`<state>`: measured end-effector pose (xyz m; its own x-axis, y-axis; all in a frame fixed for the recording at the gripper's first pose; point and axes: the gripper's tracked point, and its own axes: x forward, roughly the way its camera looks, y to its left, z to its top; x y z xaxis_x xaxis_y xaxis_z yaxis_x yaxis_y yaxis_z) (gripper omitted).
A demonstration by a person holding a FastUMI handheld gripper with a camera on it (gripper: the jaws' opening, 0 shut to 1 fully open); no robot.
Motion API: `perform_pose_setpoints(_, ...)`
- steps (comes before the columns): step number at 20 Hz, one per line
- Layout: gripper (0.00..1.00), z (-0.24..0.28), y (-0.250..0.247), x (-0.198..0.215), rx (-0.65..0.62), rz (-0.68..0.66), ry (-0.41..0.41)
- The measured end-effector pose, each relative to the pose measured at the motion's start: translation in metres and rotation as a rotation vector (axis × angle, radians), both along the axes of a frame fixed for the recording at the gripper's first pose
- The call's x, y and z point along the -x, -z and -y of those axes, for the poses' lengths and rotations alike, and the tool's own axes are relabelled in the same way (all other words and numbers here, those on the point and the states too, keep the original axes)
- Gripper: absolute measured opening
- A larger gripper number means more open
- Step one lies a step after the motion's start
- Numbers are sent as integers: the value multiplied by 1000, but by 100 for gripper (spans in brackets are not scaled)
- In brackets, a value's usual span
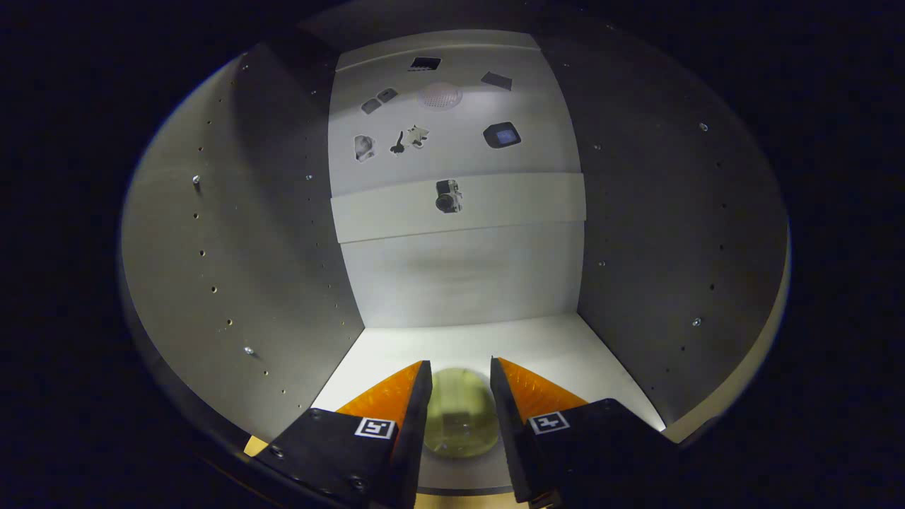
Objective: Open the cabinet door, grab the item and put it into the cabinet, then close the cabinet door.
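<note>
Item inside cabinet, between tongs.

Low in the frame, centre: tongs (459,385) apart around a rounded, yellowish, translucent item (459,417), contact with either finger unclear. Resting on cabinet floor (537,339). Probably light, smooth, maybe slippery; best held across its widest middle.

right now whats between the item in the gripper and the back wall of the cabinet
In the gripper view, only bare cabinet floor lies between the yellowish round item, held between the gripper's fingers, and the back wall.
</note>
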<state>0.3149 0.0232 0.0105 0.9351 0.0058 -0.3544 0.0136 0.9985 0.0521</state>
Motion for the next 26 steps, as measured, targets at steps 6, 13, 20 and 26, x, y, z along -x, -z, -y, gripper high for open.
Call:
perform_pose_setpoints(6,55,-14,-31,32,97,74,-102)
perform_pose_setpoints(13,56,-18,-100,114,141,202,-105)
perform_pose_setpoints(20,56,-18,-138,221,151,289,-53)
perform_pose_setpoints(26,56,-5,-145,317,133,267,30)
